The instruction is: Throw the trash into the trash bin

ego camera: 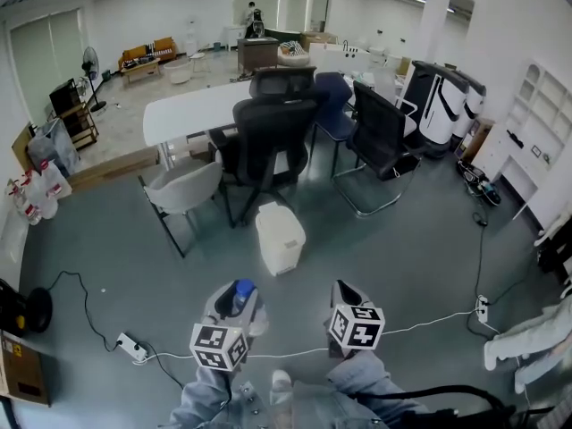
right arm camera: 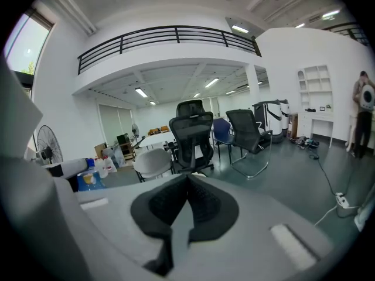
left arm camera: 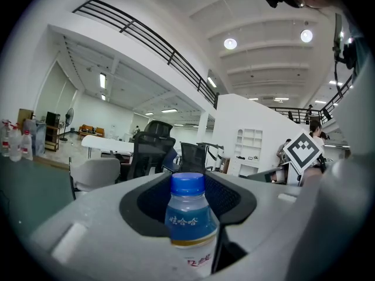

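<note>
The left claw is closed on a blue-capped bottle, gripped cap up between the pads; the right claw is shut, pads together, with nothing held. The white trash bin is shown most plainly by the head view, set on the grey floor ahead of both claws, just before a black office chair and beside a white chair; the bottle's printed label is shown only by the left gripper view. Open floor is left between claws and bin; a white cable is laid across the floor near the right claw.
</note>
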Demonstrator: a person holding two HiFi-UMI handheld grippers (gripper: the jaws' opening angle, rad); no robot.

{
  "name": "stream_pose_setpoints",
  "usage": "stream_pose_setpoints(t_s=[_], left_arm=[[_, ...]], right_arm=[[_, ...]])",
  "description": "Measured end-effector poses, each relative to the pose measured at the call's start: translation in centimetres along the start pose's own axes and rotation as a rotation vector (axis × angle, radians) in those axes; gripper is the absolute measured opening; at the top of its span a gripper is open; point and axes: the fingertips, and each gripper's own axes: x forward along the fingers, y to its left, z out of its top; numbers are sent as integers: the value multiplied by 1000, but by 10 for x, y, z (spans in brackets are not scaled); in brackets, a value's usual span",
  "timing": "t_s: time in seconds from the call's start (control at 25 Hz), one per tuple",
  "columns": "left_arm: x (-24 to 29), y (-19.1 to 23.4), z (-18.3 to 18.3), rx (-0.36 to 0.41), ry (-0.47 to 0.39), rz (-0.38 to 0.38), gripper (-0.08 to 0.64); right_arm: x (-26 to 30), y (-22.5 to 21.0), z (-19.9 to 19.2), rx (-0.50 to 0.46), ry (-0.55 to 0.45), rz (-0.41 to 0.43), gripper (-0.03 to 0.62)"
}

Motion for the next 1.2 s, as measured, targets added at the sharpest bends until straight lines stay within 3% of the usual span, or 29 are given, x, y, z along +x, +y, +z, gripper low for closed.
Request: stream_pose_setpoints(t_s=[0.32, 0.72, 0.96, 1.2], left_arm=[[81, 11, 21, 12, -24, 1, 189], [147, 40, 22, 6, 7, 4, 190], [205, 67, 34, 4, -11, -50, 189], [269, 114, 70, 22, -13, -103, 189]], right_arm=[[61, -49, 27, 44, 12, -9, 3], [119, -71, 38, 82, 39, -20, 3], [162, -93, 56, 145, 19, -91, 3], [219, -86, 101, 188, -19, -134, 3]])
